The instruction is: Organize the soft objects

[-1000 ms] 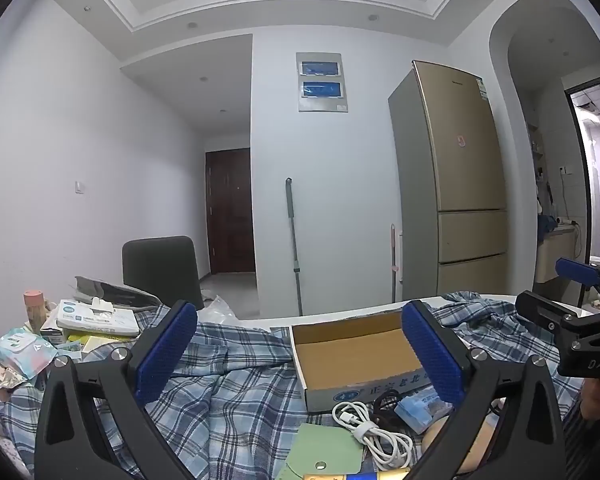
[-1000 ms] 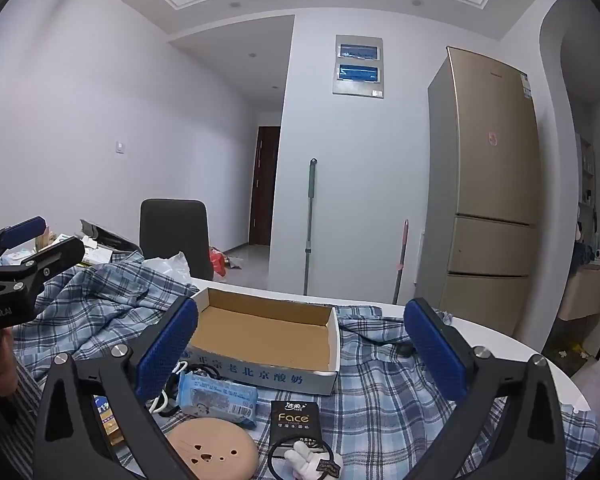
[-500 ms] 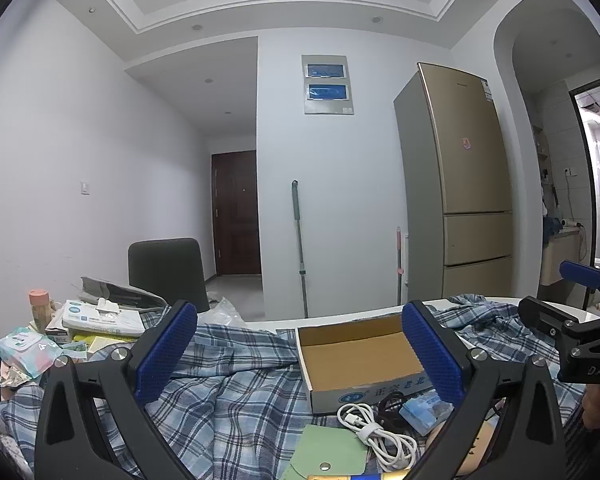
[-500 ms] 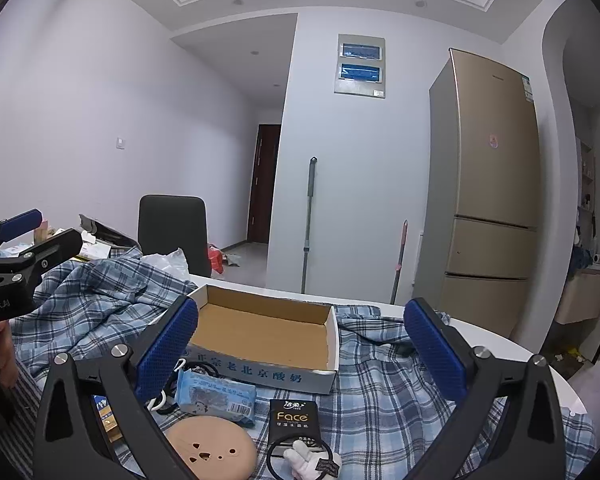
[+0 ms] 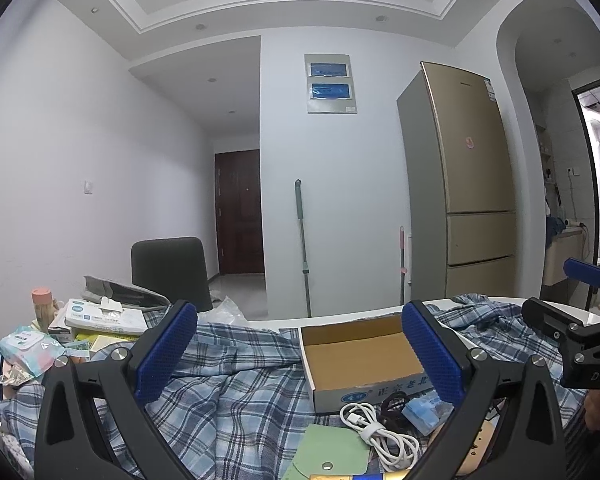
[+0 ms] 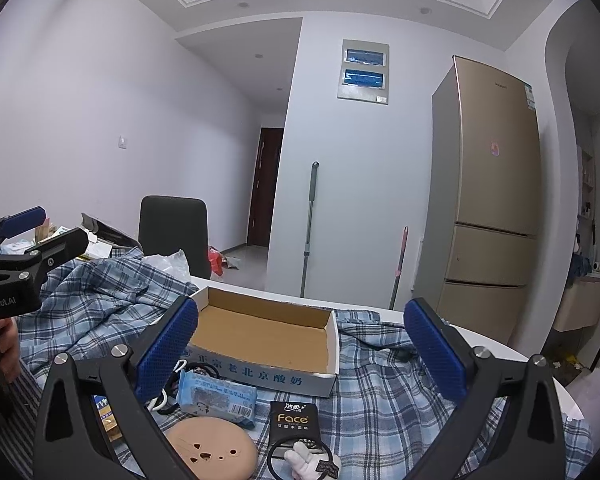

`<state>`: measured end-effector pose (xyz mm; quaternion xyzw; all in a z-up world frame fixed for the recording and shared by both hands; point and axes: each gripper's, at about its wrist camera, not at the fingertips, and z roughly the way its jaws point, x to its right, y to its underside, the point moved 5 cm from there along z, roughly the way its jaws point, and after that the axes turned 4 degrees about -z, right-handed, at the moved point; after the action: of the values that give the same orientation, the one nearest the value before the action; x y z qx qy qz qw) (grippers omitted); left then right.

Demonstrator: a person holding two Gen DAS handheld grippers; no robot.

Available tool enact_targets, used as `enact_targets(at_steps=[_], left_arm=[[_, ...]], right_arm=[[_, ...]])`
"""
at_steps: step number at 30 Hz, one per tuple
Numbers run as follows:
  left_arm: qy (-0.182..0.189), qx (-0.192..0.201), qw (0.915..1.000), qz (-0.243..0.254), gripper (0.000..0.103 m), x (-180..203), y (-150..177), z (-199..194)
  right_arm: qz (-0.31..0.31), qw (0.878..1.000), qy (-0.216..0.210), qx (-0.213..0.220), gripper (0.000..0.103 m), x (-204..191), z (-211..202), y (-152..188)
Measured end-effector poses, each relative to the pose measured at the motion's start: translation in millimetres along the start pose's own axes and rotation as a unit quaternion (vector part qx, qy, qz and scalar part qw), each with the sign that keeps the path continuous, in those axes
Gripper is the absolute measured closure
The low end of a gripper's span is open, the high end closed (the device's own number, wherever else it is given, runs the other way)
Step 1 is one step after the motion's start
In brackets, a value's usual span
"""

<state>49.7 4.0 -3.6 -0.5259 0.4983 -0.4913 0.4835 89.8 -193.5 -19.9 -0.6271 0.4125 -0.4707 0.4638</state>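
Note:
An empty open cardboard box point(image 5: 360, 356) point(image 6: 266, 340) sits on a blue plaid cloth point(image 5: 228, 392) point(image 6: 380, 396) covering the table. In front of it lie a blue tissue pack point(image 6: 216, 396) point(image 5: 424, 414), a black Face packet point(image 6: 296, 420), a black hair tie with a white plush charm point(image 6: 306, 458), a tan round pad point(image 6: 212, 454), a coiled white cable point(image 5: 376, 430) and a green pouch point(image 5: 328, 458). My left gripper point(image 5: 300, 356) is open and empty above the cloth. My right gripper point(image 6: 300, 354) is open and empty over these items.
At the far left stand tissue boxes point(image 5: 104, 318), a wet-wipe pack point(image 5: 28, 346) and a jar point(image 5: 42, 304). A dark chair point(image 5: 170, 268) stands behind the table. A fridge point(image 5: 460, 208), a mop point(image 5: 302, 244) and a doorway are beyond.
Both views have tilted up a little, so the table items sit lower in frame. Both grippers stay open and empty.

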Motion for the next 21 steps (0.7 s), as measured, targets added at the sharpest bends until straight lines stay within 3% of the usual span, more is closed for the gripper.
enact_targets(at_steps=[21], left_arm=[[-0.006,-0.001,0.9999,0.011,0.000,4.0,0.4,-1.1]], right_arm=[[-0.010,1.000,-0.001,-0.004,0.000,-4.1,1.2,-0.1]])
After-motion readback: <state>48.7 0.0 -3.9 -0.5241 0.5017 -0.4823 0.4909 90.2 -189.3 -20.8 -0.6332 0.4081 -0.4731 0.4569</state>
